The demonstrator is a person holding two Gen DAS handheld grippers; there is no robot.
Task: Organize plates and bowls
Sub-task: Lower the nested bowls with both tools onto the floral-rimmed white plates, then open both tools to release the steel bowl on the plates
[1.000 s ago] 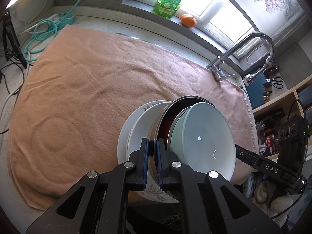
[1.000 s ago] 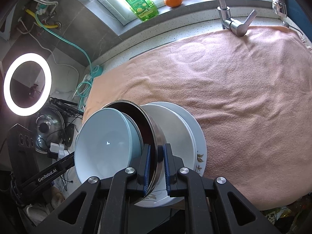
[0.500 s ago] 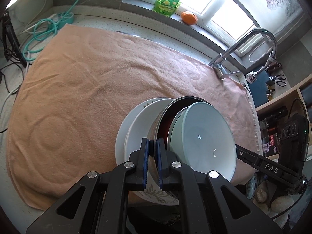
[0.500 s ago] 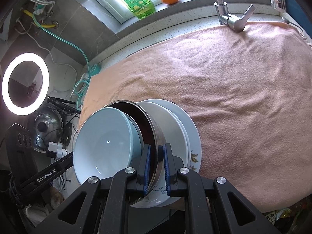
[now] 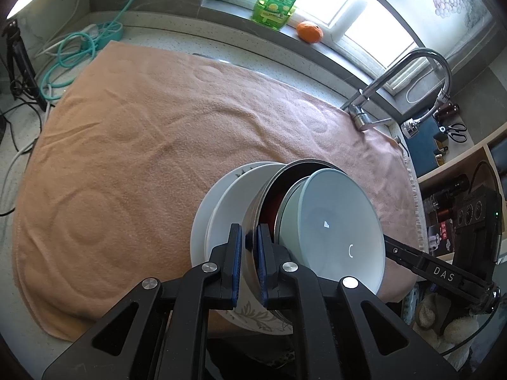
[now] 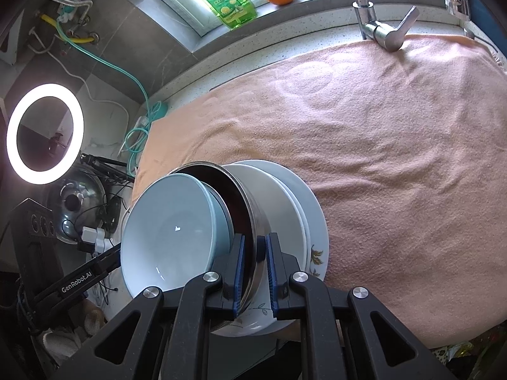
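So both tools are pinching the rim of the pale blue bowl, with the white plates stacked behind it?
Not quite: both the left tool and right tool pinch the steel bowl, not the pale blue bowl nested inside it. Both wrist views show it. White plates are behind.

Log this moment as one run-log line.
left gripper: shut on steel bowl rim | right gripper: shut on same rim | stack: blue bowl, steel bowl, plates | over towel

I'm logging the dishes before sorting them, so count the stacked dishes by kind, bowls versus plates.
Pale blue bowls: 2
Steel bowl: 1
White bowl: 1
White plates: 2, one with a leaf pattern
Total: 6, as far as the nested rims show
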